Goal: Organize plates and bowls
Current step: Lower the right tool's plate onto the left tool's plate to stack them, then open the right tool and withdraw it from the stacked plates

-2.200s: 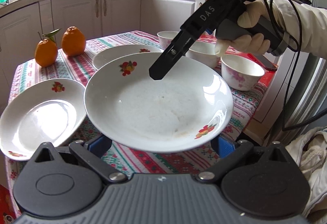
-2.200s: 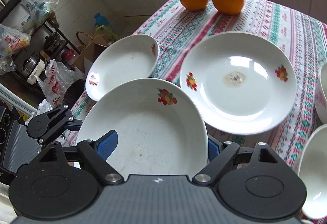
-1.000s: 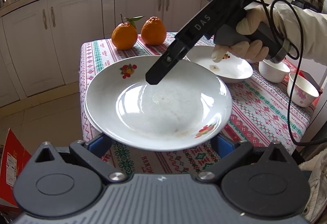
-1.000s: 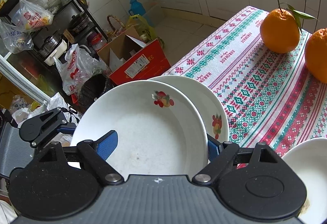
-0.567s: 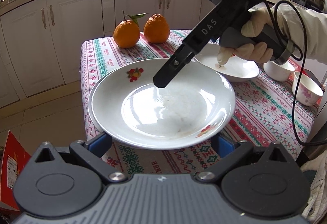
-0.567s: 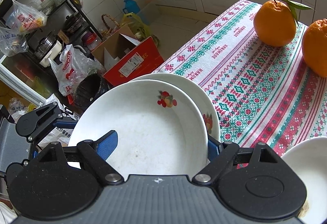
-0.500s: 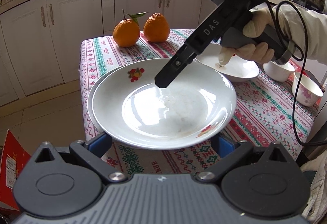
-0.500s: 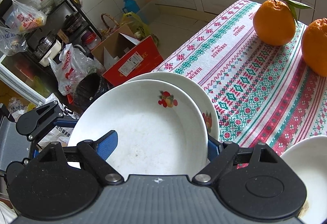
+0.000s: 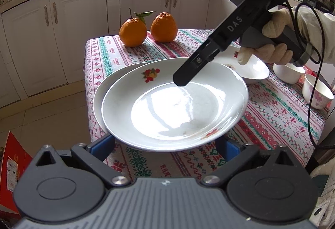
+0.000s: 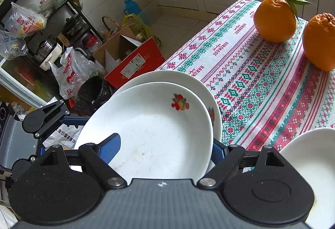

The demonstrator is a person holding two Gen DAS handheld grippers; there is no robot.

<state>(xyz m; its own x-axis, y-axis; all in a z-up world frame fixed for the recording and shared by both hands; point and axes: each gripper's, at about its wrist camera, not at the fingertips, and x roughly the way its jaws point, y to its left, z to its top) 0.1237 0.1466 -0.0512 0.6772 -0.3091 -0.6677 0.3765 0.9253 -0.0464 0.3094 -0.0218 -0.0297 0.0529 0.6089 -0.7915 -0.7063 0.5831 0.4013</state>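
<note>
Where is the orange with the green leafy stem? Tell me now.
The orange with the leafy stem sits on the patterned tablecloth at the table's far end in the left wrist view, just left of the second orange, beyond the stacked white plates.

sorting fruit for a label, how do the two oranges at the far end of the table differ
The left round orange with stem and green leaves looks smooth and squat; the right leafless orange is bumpy, taller and rises to a knobbly neck. Both are bright orange, whole, and stand side by side on the patterned tablecloth.
</note>
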